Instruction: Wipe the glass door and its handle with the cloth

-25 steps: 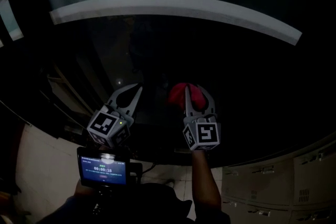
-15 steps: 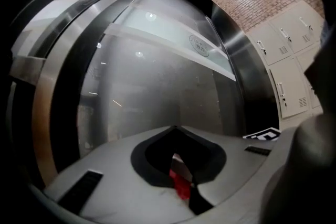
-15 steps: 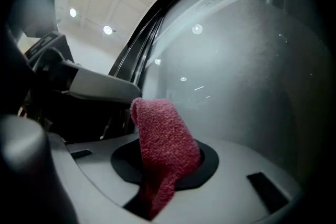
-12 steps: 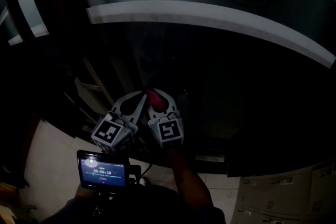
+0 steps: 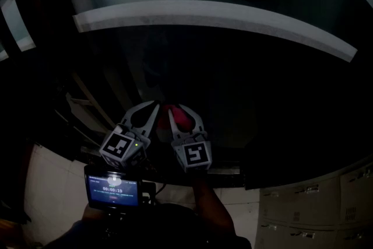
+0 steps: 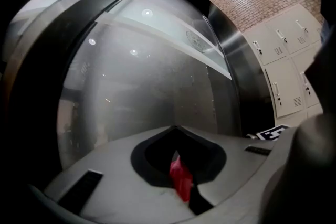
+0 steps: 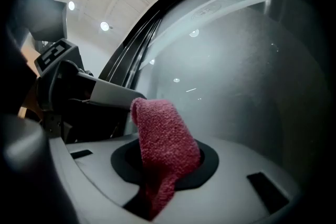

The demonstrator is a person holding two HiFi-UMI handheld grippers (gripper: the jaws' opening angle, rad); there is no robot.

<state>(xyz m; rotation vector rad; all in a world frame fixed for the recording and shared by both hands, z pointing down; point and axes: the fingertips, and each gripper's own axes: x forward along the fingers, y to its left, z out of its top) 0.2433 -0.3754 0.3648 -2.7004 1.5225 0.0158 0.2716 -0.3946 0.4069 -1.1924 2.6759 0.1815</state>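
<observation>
Cloth [image 7: 163, 149], red, sat gripped in the fingers of my right gripper [image 5: 179, 114] near the glass door [image 5: 245, 73]; left gripper [image 5: 155, 104] fingers were closed.

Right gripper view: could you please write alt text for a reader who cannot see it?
The right gripper is shut on a red cloth that stands up in a fold before the glass door. The left gripper shows at the left, its tip close beside the cloth.

The room is dim. In the head view, pale floor tiles [image 5: 55, 183] lie at 8 o'clock and cream lockers [image 5: 309, 213] at 4 o'clock. The left gripper view shows a brick wall [image 6: 262, 5] at 1 o'clock. In the right gripper view, round ceiling lights [image 7: 105, 25] glow at 11 o'clock.
</observation>
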